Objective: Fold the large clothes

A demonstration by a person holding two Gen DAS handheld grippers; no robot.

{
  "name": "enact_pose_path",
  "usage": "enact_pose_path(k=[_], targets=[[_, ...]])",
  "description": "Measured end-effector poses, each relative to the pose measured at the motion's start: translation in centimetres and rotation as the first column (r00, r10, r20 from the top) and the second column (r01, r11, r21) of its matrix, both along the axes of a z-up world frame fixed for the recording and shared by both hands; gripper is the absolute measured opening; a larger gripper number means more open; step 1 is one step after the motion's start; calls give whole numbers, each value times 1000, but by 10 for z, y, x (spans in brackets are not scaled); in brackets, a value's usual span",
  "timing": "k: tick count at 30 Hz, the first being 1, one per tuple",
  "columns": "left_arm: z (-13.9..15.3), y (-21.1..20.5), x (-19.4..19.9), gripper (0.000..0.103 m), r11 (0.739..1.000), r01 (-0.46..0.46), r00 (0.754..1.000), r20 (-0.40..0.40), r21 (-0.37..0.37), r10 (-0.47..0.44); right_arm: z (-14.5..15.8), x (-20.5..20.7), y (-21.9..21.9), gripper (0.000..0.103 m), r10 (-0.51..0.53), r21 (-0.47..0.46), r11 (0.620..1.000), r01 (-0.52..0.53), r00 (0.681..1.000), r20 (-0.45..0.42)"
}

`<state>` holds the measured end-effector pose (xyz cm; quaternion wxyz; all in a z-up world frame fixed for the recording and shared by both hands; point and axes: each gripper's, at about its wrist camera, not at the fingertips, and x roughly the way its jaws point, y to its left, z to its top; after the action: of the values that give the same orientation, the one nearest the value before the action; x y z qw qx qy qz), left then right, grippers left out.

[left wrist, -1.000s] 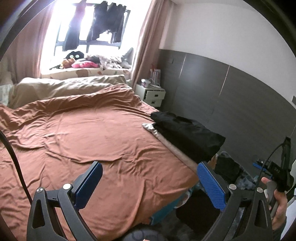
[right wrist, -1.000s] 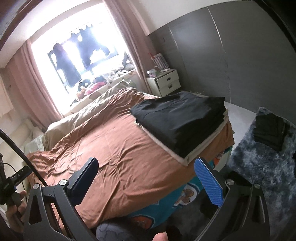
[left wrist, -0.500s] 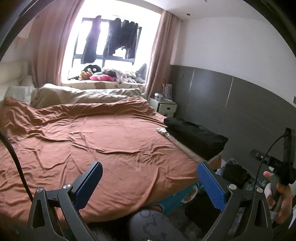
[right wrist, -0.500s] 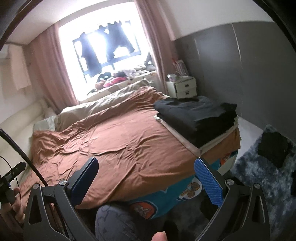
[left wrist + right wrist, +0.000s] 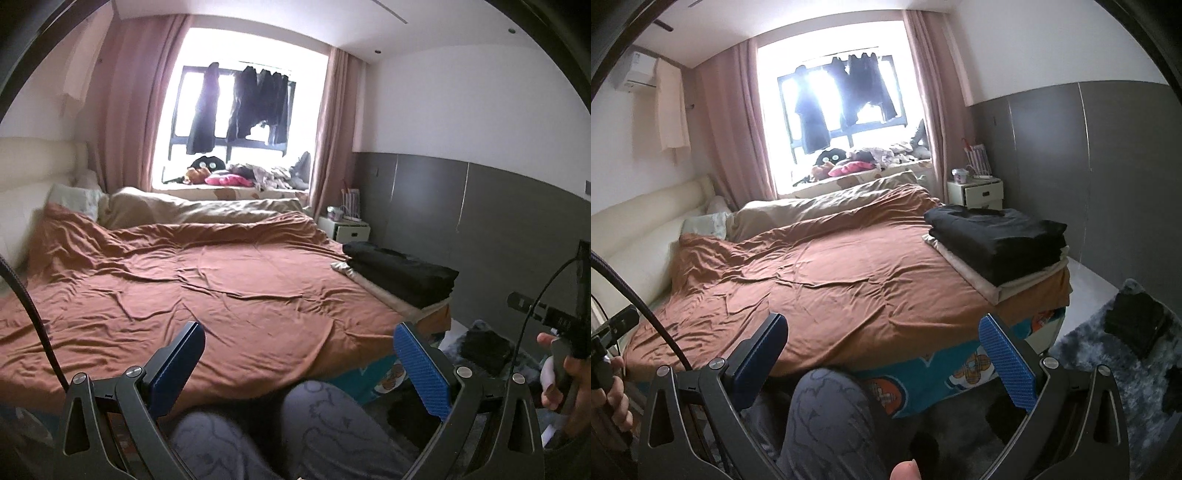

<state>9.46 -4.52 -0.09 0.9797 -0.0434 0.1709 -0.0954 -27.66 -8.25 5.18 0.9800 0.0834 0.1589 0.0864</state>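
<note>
Both hand-held grippers — left (image 5: 299, 363), right (image 5: 882, 356) — spread, empty; no writing legible.

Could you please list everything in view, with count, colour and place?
duvet: one, brown, spread over the bed
folded stack: one, black on beige, bed's right corner
nightstand: one, white, beside the bed by the curtain
hung clothes: several, dark, in the window
rug: one, grey, floor at right, dark clothes on it
air conditioner: one, white, upper left wall
legs: grey patterned trousers, bottom centre
left gripper: open, empty
right gripper: open, empty
</note>
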Motion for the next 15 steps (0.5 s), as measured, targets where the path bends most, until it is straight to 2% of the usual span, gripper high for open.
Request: enact_pose_path(k=[9, 15], targets=[[-10, 6, -43, 103, 999, -40, 998, 50, -9, 40, -14, -24, 20, 103, 15, -21, 1000, -14, 999, 47], [-10, 9, -52, 103, 999, -40, 998, 57, -11, 41, -29, -21, 41, 103, 41, -20, 999, -41, 999, 33]])
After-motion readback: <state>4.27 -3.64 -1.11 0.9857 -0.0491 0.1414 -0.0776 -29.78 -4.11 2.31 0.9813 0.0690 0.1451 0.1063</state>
